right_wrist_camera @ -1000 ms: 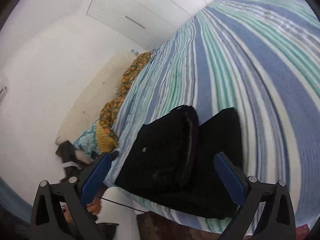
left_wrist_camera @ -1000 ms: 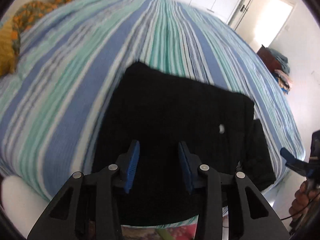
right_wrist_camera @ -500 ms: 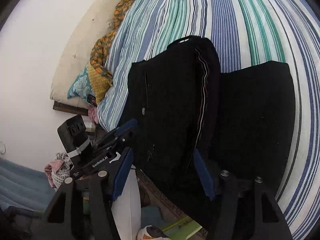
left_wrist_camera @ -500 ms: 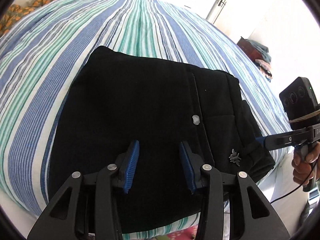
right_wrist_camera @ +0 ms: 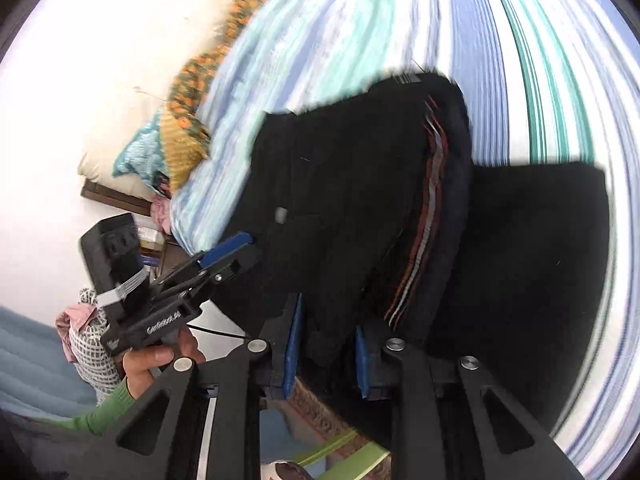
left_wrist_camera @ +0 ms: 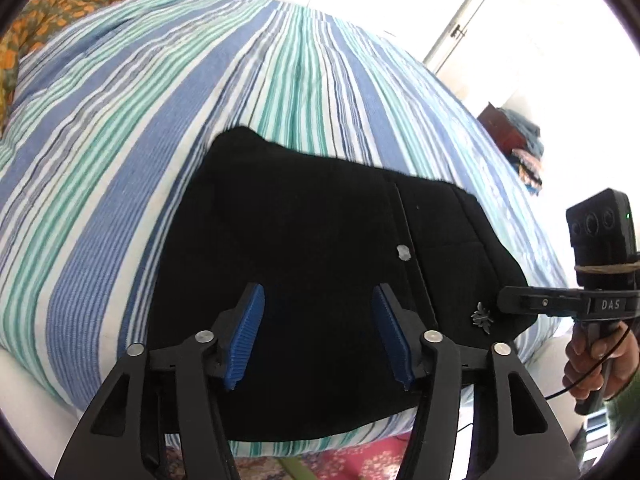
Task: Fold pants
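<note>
Left gripper (left_wrist_camera: 318,334): we hold its ribbed blue pads spreading above the cloth, nothing between them.
Pants (left_wrist_camera: 320,264): black, soft, folded flat at six o'clock on our striped bedspread (left_wrist_camera: 120,128).
Right gripper (right_wrist_camera: 326,354): closing, pinching the pants' near edge.
</note>
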`<action>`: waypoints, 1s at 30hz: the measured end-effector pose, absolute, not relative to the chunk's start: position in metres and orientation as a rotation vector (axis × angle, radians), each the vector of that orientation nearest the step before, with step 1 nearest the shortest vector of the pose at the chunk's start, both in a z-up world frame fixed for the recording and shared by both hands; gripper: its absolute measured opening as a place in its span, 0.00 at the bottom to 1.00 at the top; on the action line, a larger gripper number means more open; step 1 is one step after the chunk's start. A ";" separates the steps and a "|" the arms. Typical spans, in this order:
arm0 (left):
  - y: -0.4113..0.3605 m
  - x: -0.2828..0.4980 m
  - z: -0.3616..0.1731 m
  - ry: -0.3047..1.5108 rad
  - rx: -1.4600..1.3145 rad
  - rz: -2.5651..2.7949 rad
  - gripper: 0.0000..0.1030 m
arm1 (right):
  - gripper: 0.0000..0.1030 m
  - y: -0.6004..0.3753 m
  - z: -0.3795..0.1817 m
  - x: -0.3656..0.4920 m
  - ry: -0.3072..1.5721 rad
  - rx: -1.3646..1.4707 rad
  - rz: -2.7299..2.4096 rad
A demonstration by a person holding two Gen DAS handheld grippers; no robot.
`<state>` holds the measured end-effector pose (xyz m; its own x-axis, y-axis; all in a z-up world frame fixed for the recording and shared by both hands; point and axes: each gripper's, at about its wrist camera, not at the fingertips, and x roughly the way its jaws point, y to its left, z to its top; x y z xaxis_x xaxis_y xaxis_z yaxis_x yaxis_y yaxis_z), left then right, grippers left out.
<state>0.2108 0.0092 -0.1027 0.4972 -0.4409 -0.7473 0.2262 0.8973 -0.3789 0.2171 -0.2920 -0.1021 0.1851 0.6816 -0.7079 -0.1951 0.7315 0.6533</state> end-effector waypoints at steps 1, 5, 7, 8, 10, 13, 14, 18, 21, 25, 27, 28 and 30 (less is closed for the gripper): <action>0.012 0.208 -0.094 0.951 -0.244 -0.407 0.67 | 0.21 -0.295 -0.088 0.212 1.202 0.467 0.664; 0.008 0.200 -0.073 0.929 -0.204 -0.420 0.68 | 0.21 -0.312 -0.044 0.192 1.108 0.427 0.660; -0.001 0.196 -0.076 0.942 -0.174 -0.427 0.70 | 0.21 -0.329 -0.037 0.182 1.093 0.436 0.647; -0.008 0.195 -0.081 0.951 -0.145 -0.427 0.70 | 0.21 -0.337 -0.039 0.176 1.095 0.430 0.632; -0.021 0.194 -0.100 0.987 -0.076 -0.412 0.70 | 0.21 -0.356 -0.060 0.169 1.127 0.441 0.563; -0.037 0.190 -0.123 1.039 0.030 -0.395 0.70 | 0.23 -0.371 -0.115 0.159 1.241 0.474 0.436; -0.039 0.187 -0.123 1.036 0.066 -0.388 0.70 | 0.23 -0.376 -0.123 0.157 1.243 0.499 0.428; -0.039 0.184 -0.101 0.987 0.067 -0.401 0.70 | 0.38 -0.381 -0.092 0.160 1.181 0.424 0.384; -0.044 0.191 -0.098 0.973 0.093 -0.378 0.73 | 0.38 -0.372 -0.039 0.177 1.055 0.235 0.363; -0.055 0.197 -0.109 1.003 0.124 -0.357 0.73 | 0.38 -0.347 -0.007 0.215 0.943 0.158 0.465; -0.057 0.197 -0.120 1.030 0.152 -0.342 0.73 | 0.38 -0.338 -0.022 0.234 0.947 0.158 0.481; -0.057 0.196 -0.125 1.041 0.165 -0.333 0.73 | 0.38 -0.333 -0.038 0.243 0.980 0.138 0.446; -0.057 0.193 -0.127 1.037 0.180 -0.330 0.73 | 0.35 -0.339 -0.087 0.258 1.116 0.095 0.335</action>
